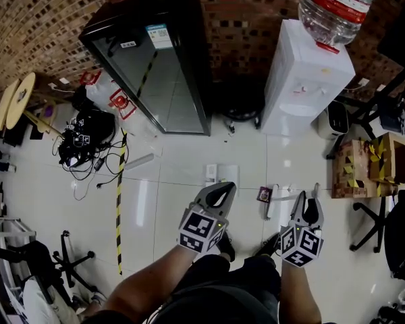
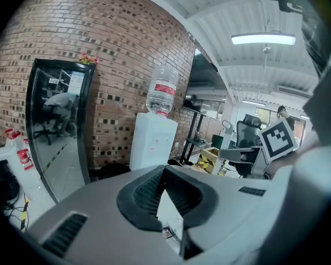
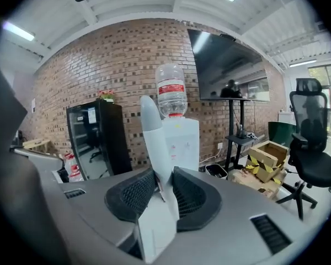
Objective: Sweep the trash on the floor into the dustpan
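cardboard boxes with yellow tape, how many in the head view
2. Both cardboard boxes sit at the right edge, right of the water dispenser: one is nearer to it, and the other is beside that. More may be out of frame.

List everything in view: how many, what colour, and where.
Fridge: one, black, against brick wall, left.
Water dispenser: one, white, bottle on top, right of fridge.
Cardboard boxes: two, brown, yellow-taped, far right.
Cables: one tangle, black, floor at left.
Striped tape: one strip, yellow-black, on floor.
Wrapper: one, dark, floor between grippers.
Left hand-held gripper: grey, shut on white piece.
Right hand-held gripper: grey, shut on white handle.
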Tool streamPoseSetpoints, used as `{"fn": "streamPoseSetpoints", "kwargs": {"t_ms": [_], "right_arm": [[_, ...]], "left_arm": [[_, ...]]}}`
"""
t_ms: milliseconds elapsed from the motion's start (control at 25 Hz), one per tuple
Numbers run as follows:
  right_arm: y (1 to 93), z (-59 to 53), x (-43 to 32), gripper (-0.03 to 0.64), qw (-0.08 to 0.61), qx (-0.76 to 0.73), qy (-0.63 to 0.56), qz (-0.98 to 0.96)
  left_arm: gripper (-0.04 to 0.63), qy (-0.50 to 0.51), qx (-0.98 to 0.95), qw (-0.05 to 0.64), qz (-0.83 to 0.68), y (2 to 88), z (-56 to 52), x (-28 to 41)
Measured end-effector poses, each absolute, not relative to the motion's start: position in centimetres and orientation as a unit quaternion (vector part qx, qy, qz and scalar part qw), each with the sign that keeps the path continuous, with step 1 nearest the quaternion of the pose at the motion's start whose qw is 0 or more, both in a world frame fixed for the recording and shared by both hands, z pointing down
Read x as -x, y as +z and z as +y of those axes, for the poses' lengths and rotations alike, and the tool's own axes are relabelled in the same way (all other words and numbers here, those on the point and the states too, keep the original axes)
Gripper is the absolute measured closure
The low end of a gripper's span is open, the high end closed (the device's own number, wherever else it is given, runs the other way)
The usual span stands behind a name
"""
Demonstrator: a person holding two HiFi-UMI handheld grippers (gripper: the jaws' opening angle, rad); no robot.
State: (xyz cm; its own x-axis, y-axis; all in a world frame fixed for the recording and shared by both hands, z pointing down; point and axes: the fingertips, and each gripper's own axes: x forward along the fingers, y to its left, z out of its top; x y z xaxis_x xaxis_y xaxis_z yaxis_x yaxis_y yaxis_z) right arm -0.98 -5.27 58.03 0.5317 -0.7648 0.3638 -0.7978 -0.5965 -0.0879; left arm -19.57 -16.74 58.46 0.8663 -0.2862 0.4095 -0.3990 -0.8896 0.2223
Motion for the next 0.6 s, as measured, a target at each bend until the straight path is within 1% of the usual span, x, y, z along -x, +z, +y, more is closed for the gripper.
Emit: {"fn": "streamPoseSetpoints", "kwargs": {"t_ms": [160,480,600], "right_arm": [[58.3,-7.0,3.0,0.497,0.034,-0.870,0.200,-0.450],[58.5,-9.2,6.8,0.492,0.036,-0.859,0.225,-0.458],[58.1,-9.8,7.6,0.492,0.036,-0.856,0.226,-0.464]], "left_arm": [[0.588,0.185,-0.952,0.158,-0.185,58.7,-17.4,20.7],[0.588,0.173,-0.952,0.173,-0.183,58.1,-18.3,22.9],[0.588,0.167,-0.956,0.168,-0.175,57.6,-18.2,23.0]]}}
